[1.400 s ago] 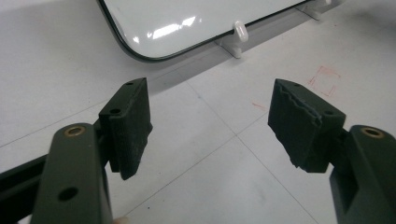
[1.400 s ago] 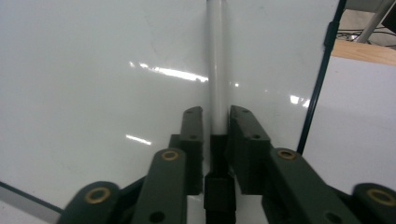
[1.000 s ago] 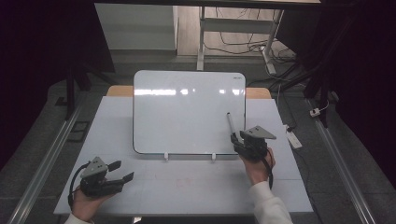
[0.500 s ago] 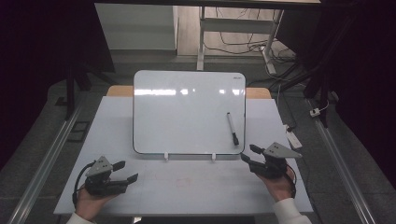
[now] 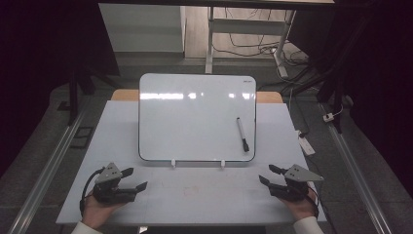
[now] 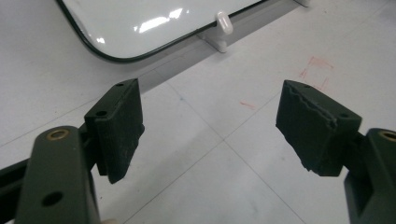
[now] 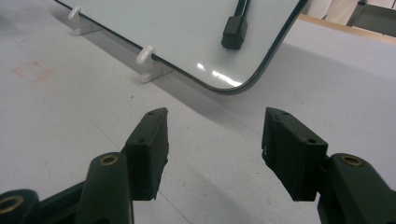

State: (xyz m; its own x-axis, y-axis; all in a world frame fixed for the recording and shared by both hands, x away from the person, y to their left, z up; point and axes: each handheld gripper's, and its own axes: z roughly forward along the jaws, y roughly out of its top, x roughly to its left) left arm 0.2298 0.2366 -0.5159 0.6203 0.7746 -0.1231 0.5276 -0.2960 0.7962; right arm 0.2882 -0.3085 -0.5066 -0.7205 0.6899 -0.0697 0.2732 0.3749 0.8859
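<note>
marker [image 5: 242, 134] on whiteboard [image 5: 195, 122] (grippers apart)

Gripper [image 6: 210, 126] jaws apart, whiteboard [image 6: 154, 18] corner beyond

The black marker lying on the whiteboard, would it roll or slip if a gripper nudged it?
The slim black marker looks round, so a sideways nudge would probably roll it. The glossy white whiteboard seems tilted, so it might slide downward. It likely feels light and stiff.

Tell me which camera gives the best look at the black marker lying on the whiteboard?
The high view: the marker shows whole there, lying on the right part of the whiteboard, beyond the open right tongs. The right gripper view catches its black end near the board's lower corner. The left gripper view shows a board corner.
</note>
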